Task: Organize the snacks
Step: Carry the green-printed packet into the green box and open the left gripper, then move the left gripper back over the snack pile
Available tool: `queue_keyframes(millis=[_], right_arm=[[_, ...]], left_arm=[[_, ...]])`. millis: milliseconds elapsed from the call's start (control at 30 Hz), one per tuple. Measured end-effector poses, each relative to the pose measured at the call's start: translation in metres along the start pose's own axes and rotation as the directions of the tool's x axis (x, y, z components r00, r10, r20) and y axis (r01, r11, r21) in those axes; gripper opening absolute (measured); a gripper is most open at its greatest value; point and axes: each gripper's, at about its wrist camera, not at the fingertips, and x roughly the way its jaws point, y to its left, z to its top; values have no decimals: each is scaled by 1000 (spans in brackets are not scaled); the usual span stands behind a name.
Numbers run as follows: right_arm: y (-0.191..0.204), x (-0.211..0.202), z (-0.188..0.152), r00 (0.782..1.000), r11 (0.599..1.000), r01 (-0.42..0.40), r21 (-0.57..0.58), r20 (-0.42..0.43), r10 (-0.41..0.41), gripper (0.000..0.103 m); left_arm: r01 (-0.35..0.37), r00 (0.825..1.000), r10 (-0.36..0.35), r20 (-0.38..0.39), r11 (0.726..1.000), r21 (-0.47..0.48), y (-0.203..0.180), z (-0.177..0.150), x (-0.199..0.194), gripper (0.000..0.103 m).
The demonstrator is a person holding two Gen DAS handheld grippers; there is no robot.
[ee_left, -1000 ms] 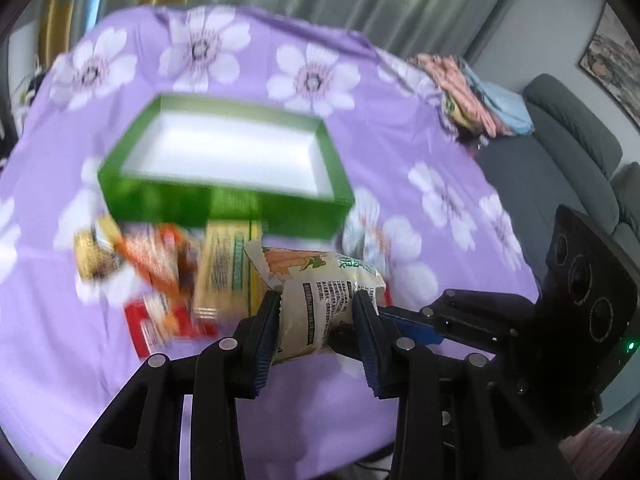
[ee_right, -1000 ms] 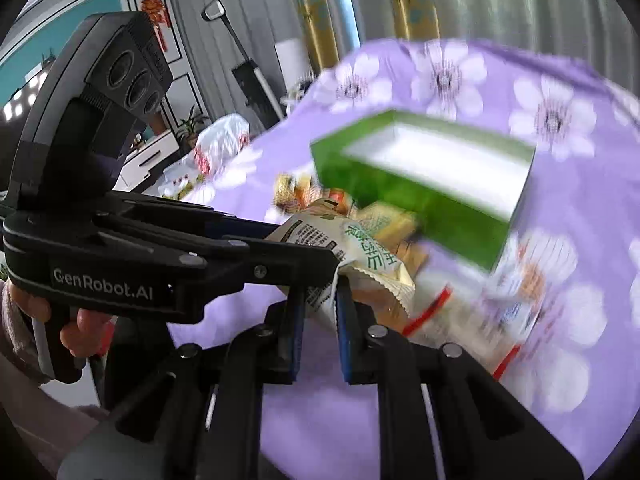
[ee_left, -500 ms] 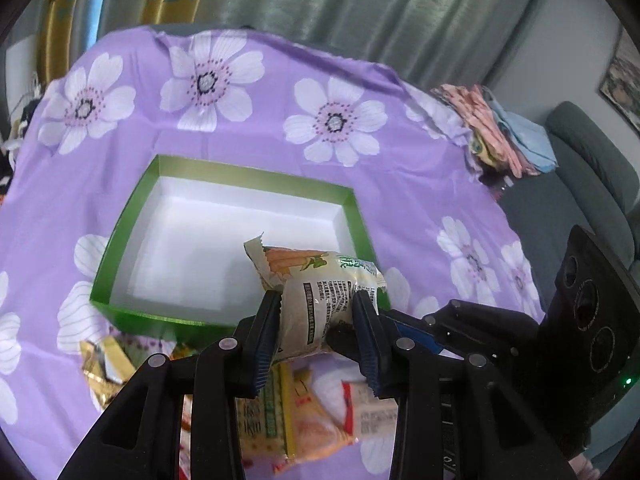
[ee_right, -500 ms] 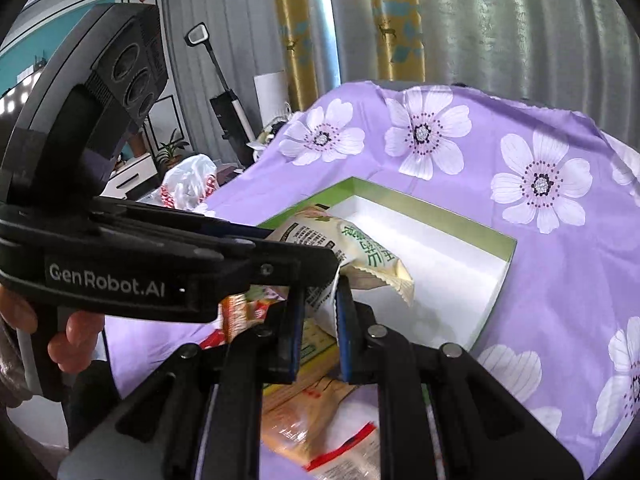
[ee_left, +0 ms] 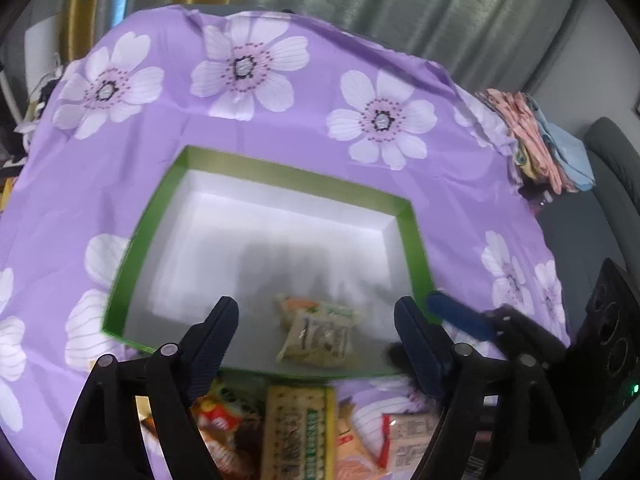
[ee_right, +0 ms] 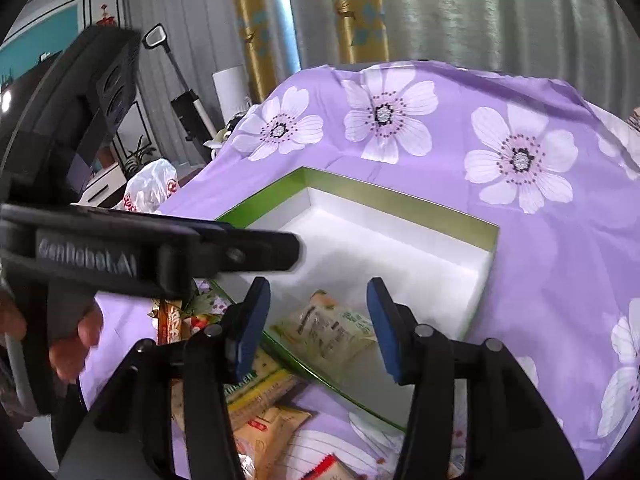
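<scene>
A: Left wrist view, item one?
B: Left gripper point(ee_left: 314, 316): fingers releasing, spreading apart. Snack packet point(ee_left: 318, 334) lying inside green box point(ee_left: 416, 240).

A: Right wrist view?
B: Right gripper point(ee_right: 316, 316): fingers spreading, grasping nothing; packet point(ee_right: 332, 334) resting in box point(ee_right: 400, 200) on desk point(ee_right: 560, 256).

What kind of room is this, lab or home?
Most likely a home living room: a grey sofa, long curtains, framed wall pictures, and a floral cloth covering the table.

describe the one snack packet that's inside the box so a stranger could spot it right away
Find the green box with the white inside on the purple flowered cloth. The pale snack packet lies alone near its front wall. Every other snack sits outside the box, piled on the cloth in front.
</scene>
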Motion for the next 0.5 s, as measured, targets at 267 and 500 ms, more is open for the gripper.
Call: queue_keyframes(millis=[267, 500], right_arm=[[-15, -33, -19, 1000, 996, 25, 82, 3, -26, 61], [-9, -53, -39, 999, 995, 40, 94, -7, -39, 65]], left_arm=[[-38, 999, 39, 11, 999, -35, 19, -22, -27, 82], [-15, 1000, 16, 15, 997, -70, 27, -46, -45, 88]])
